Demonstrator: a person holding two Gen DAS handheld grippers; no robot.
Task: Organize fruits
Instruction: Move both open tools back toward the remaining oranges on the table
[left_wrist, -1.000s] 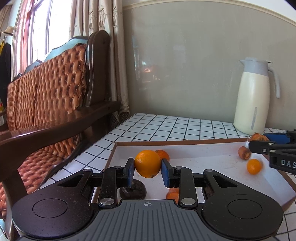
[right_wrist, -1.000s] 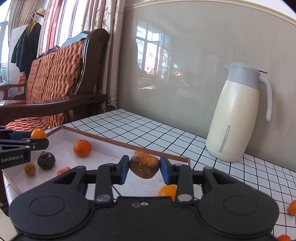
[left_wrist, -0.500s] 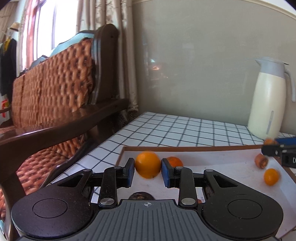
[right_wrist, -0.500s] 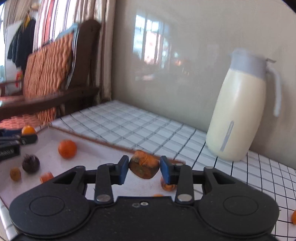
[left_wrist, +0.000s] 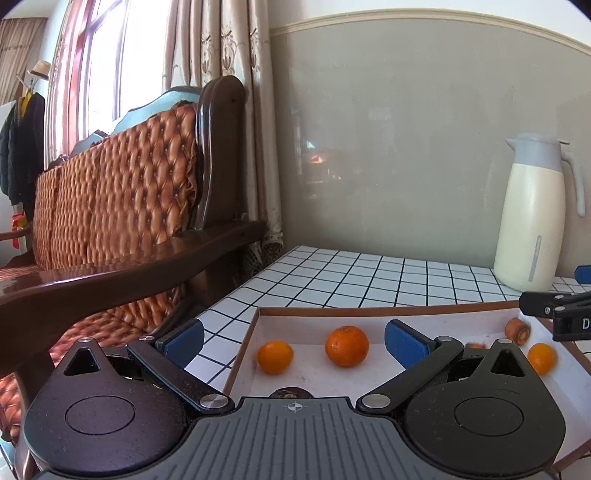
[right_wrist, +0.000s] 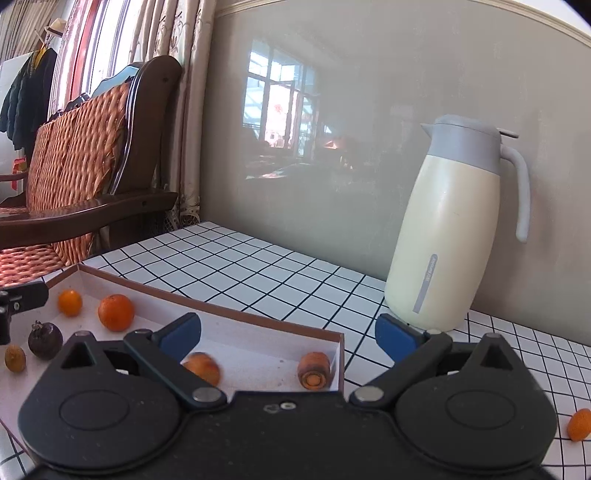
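Both grippers opened; orange (left_wrist: 346, 346), carrot piece (right_wrist: 314, 370) dropped.

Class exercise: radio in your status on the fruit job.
Both tools open, left, right. Oranges in tray. One fruit on table. Nothing in the way.

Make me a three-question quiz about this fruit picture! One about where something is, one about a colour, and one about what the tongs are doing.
1. Where does the cream jug stand?
A. inside the tray
B. on the tiled table, outside the tray
C. on the sofa

2. What colour is the roundish dark fruit in the tray?
A. dark purple
B. bright green
C. yellow

3. How are the right tongs now?
A. shut on an orange
B. shut on a carrot piece
C. open, holding nothing

Answers:
1 B, it stands on the checked tiles beyond the tray's corner.
2 A, it looks dark purple beside the orange fruits.
3 C, the blue pads are spread wide with nothing between them.
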